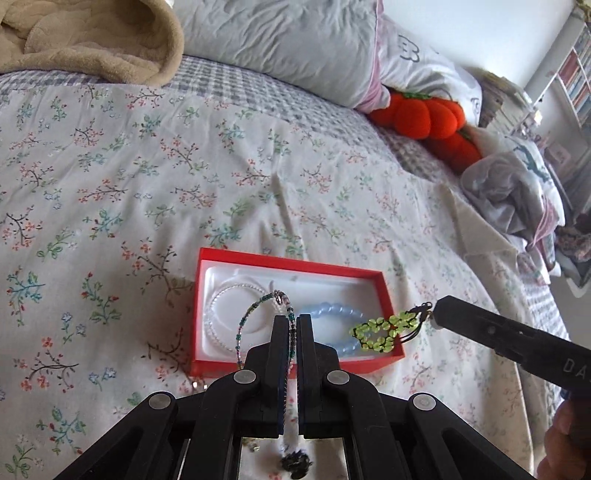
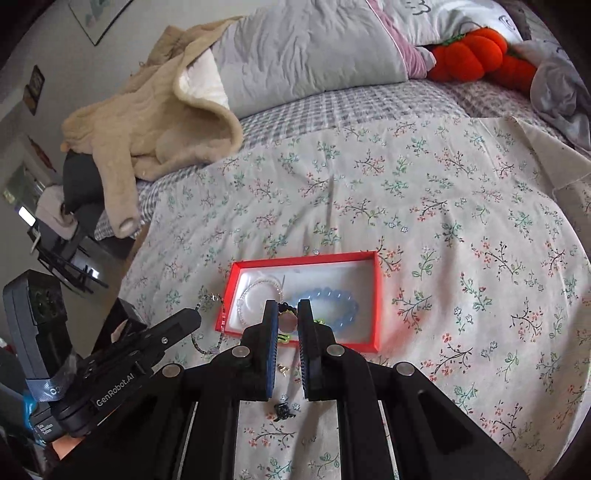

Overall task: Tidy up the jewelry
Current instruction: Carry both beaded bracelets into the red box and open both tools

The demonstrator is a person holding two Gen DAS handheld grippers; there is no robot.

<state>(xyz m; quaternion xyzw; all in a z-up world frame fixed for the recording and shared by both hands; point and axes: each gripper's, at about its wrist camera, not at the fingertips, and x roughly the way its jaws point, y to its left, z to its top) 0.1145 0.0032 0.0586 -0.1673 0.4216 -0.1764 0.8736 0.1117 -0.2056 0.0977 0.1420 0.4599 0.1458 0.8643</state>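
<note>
A bed (image 2: pixel 424 206) is covered by a floral sheet over a grey checked cover, with a grey pillow (image 2: pixel 310 55) and a beige fleece blanket (image 2: pixel 155 122) laid at its head. Framed pictures (image 2: pixel 98 16) are hung on the pale wall, and a bookshelf (image 1: pixel 576 77) is seen in daylight

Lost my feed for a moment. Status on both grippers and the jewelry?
Left hand-held gripper shut on multicolour beaded bracelet. Right hand-held gripper shut on green beaded bracelet. Red box holds blue and clear bracelets. Nothing blocking.
</note>
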